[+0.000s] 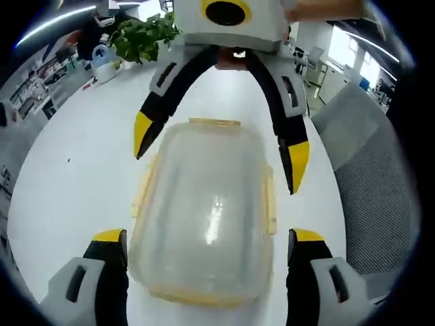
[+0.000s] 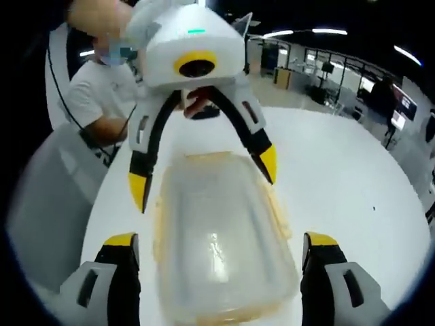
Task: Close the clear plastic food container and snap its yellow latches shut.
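A clear plastic food container [image 1: 204, 204] lies on the white table [image 1: 68, 190] with its lid resting on top. Yellow latches [image 1: 270, 200] run along its sides and ends and seem to flare outward. My left gripper [image 1: 207, 236] is open, its jaws standing either side of the container's near end. My right gripper [image 1: 217, 149] faces it, open, astride the far end. In the right gripper view the container [image 2: 217, 231] lies between the jaws of my open right gripper [image 2: 221, 239], a side latch [image 2: 277, 207] shows, and the left gripper [image 2: 204, 176] stands open over the far end.
A potted plant [image 1: 143, 34] and a blue watering can [image 1: 102, 54] stand at the table's far edge. A grey chair [image 1: 374, 170] sits beside the table. A person in a white shirt [image 2: 95, 95] stands behind the left gripper. Office desks lie beyond.
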Demonstrator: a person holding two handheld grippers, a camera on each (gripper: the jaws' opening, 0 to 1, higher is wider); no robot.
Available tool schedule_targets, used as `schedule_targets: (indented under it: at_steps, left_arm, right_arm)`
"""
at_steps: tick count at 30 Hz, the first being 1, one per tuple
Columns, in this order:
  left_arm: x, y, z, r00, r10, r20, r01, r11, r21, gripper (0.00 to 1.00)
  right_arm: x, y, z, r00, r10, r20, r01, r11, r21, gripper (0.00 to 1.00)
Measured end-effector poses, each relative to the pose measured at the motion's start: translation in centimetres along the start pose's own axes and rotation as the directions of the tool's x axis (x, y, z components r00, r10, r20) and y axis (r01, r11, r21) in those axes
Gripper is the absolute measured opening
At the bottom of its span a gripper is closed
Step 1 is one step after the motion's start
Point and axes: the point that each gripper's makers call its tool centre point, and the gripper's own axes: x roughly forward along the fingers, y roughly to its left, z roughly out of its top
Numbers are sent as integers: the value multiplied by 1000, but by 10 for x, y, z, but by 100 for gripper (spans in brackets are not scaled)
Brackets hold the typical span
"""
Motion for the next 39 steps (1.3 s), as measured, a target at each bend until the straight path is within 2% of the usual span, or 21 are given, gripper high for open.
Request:
schedule_targets:
  at_steps: [2, 4, 6, 9, 10, 13, 14, 22, 28, 33, 39]
  left_arm:
    - [-1, 1, 1, 1000, 19, 22, -19, 1000, 17, 99]
    - [-1, 2, 0, 999, 31, 43, -30, 1000, -5, 99]
    - [0, 1, 2, 995, 40, 88, -35, 998, -53, 99]
    - [-2, 3, 1, 991, 75, 115, -69, 996, -50, 99]
    - [-3, 3, 3, 986, 85, 141, -78, 995, -56, 99]
    - [-7, 6, 4, 978, 115, 175, -105, 992, -66, 99]
    - [-9, 8, 7, 971, 130, 200, -119, 991, -67, 99]
    - [-18, 15, 1, 957, 189, 218, -162, 978, -134, 99]
    - [-21, 17, -7, 953, 218, 212, -183, 968, -173, 98]
    - [-23, 14, -9, 943, 242, 230, -200, 961, -193, 98]
    - [-27, 13, -13, 927, 282, 246, -220, 943, -249, 98]
  right_arm:
    - [-3, 0, 1, 1000, -7, 27, 6, 1000, 20, 100]
    - [-5, -5, -1, 998, -42, 42, 42, 999, 8, 100]
    - [-7, -5, 8, 990, -47, 130, 47, 999, -3, 100]
    - [-8, -5, 1, 990, -65, 123, 59, 997, 50, 100]
    - [-9, -4, 3, 987, -66, 147, 58, 996, 60, 100]
    - [-10, -5, 0, 982, -91, 163, 82, 995, 62, 100]
    - [-10, -5, 2, 979, -101, 176, 90, 994, 70, 100]
    - [-17, -12, 9, 957, -175, 230, 154, 982, 108, 100]
    - [-21, -12, 6, 953, -196, 229, 171, 977, 125, 100]
    - [-25, -9, 4, 949, -210, 235, 179, 973, 144, 100]
    - [-30, -10, -1, 942, -233, 240, 195, 966, 170, 100]
